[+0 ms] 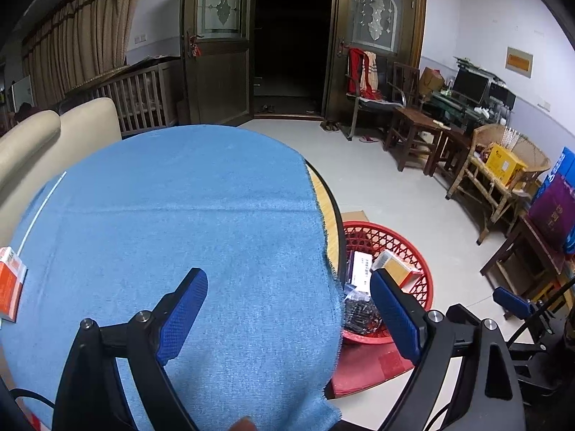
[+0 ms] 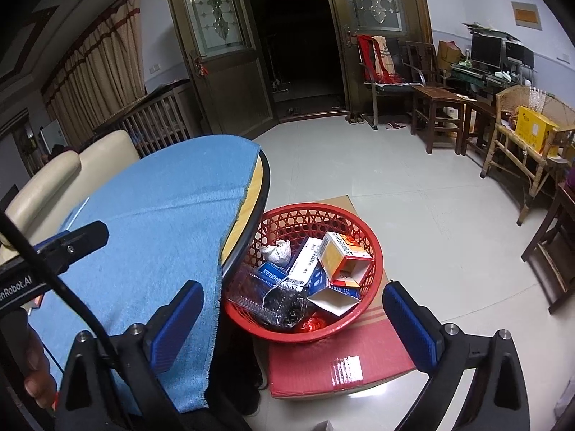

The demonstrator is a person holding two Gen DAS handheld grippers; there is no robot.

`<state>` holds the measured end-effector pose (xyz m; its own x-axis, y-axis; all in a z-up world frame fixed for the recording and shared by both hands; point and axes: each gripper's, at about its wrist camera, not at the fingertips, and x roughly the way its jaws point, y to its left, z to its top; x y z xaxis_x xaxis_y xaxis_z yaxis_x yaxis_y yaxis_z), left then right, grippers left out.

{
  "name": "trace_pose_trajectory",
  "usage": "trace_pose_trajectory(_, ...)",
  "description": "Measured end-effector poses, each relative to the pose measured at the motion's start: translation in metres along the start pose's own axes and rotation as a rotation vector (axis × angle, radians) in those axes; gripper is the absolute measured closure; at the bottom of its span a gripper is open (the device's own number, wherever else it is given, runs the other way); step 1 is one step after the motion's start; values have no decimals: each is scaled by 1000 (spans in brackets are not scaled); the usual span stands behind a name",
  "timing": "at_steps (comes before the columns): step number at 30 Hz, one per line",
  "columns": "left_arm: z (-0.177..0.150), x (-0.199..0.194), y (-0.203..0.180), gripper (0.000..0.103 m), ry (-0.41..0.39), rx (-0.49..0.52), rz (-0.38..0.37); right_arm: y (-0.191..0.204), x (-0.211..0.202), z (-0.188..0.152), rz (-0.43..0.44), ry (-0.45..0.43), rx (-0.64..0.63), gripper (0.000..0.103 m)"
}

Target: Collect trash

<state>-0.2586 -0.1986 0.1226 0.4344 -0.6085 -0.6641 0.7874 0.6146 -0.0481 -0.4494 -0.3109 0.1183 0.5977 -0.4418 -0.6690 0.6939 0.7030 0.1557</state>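
Blue mesh-textured pads are standing wide apart on my right gripper, with nothing between them; it is hanging over the red basket and I am judging its last piece to be already dropped. My left gripper is likewise spread and empty, hovering over the near part of the table, its right pad reaching past the table's edge above the basket.

Most of the trash is sitting in the basket already: a crumpled black plastic wrapper, a clear ridged tray, flat blue-and-white cartons, an open orange-and-white box lying tilted on top, a white paper wad and a scrap of shiny red foil. The basket is a round, open-lattice plastic one, resting on a glossy red cardboard box on the floor, just beside the table.

What I am reckoning as left is the orange-and-white carton at the far left edge of the table, lying on the woven blue cloth with its frayed fringe; a thin white stick is lying further along. Elsewhere the cloth is looking bare, with the table's pale wooden top and dark rim peeking out past it.

Beyond, a smooth cream sofa is bordering the table.
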Motion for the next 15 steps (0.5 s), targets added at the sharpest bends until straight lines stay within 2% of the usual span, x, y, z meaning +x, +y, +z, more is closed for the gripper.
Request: trace_pose_trajectory(15,-3,-1,-5,11,-14,26,21,-2,4,-2,-7,17,2,2)
